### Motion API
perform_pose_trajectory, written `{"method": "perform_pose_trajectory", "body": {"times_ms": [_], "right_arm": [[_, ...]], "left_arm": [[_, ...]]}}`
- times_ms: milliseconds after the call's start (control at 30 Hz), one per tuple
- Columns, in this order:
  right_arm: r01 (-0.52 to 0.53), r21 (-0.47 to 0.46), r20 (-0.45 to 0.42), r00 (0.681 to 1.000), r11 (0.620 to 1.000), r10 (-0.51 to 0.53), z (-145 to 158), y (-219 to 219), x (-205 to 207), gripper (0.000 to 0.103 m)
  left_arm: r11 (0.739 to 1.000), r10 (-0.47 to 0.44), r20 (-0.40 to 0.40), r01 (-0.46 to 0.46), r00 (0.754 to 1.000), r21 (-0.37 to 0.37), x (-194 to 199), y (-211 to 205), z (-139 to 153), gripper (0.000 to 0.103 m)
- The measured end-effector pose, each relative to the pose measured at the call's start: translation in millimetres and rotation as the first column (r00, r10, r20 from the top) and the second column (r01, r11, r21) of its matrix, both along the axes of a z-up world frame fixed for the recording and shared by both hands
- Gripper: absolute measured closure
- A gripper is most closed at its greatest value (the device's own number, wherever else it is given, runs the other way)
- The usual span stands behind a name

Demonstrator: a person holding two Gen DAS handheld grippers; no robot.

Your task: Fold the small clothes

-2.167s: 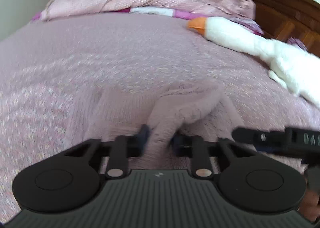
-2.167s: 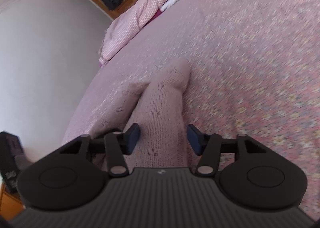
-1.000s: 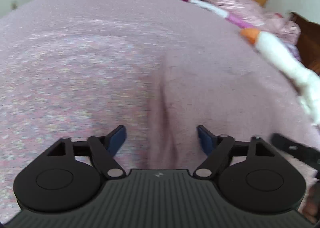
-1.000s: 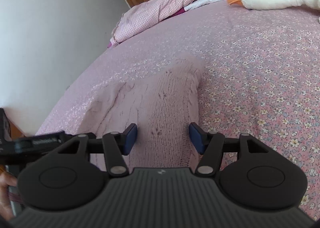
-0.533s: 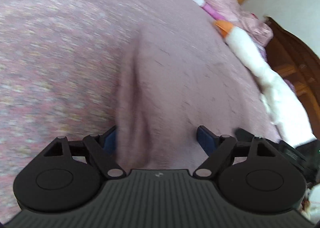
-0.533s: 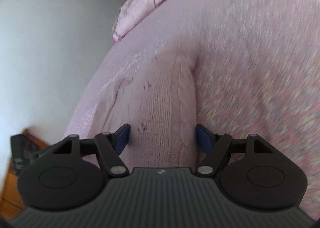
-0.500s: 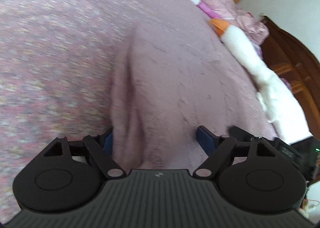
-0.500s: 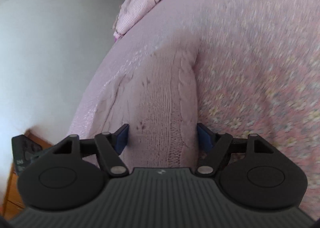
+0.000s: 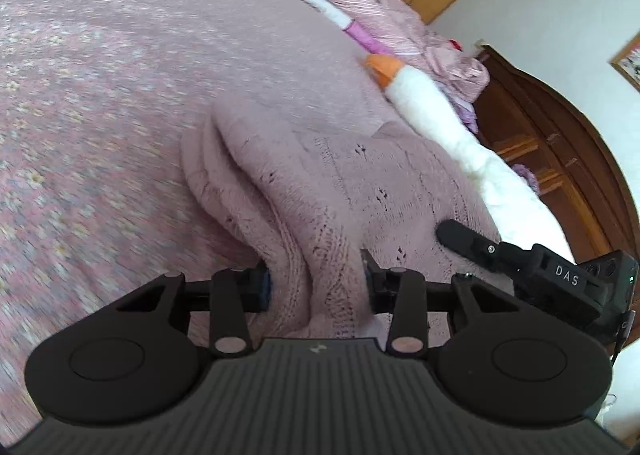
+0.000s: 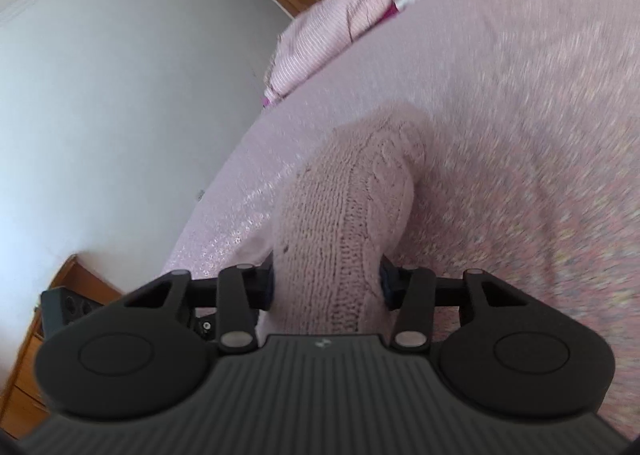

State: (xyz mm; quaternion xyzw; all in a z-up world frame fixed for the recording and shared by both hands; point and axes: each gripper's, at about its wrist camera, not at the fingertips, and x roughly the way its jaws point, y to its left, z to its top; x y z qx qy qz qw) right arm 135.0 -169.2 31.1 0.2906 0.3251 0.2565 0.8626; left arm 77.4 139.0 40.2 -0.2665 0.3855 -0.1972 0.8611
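Pink knit (image 9: 320, 183) was bunched on the bed (image 9: 100, 75), not yet a flat fold; left gripper (image 9: 316, 285) and right gripper (image 10: 326, 285) each clamped an edge.

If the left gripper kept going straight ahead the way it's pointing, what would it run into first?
The pink knit sweater. The left gripper is already shut on a fold of it, and more bunched knit lies directly ahead. Beyond that comes the floral bedspread, though depth is unclear.
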Motion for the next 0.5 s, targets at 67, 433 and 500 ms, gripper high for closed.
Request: {"method": "perform_pose_trajectory", "body": {"times_ms": [67,433,500], "right_arm": [[0.01,-0.015,0.009,1.0,1.0,-0.01,11,-12,-17,0.055],[0.077,-0.169,-0.087,0.992,0.983,-0.092,-18,-52,-84,0.052],[0.076,-0.233,-0.106,0.989,0.97,-0.103,-35,-49,-86,0.046]], "left_arm": [[1.0,-0.024,0.011,0.024,1.0,-0.005,-15,-12,6,0.058],[0.961,-0.123,-0.048,0.131,0.991,0.242,-73,-90,-17,0.049],[0.951,-0.108,-0.04,0.115,0.993,0.286,-81,-90,-19,0.042]]}}
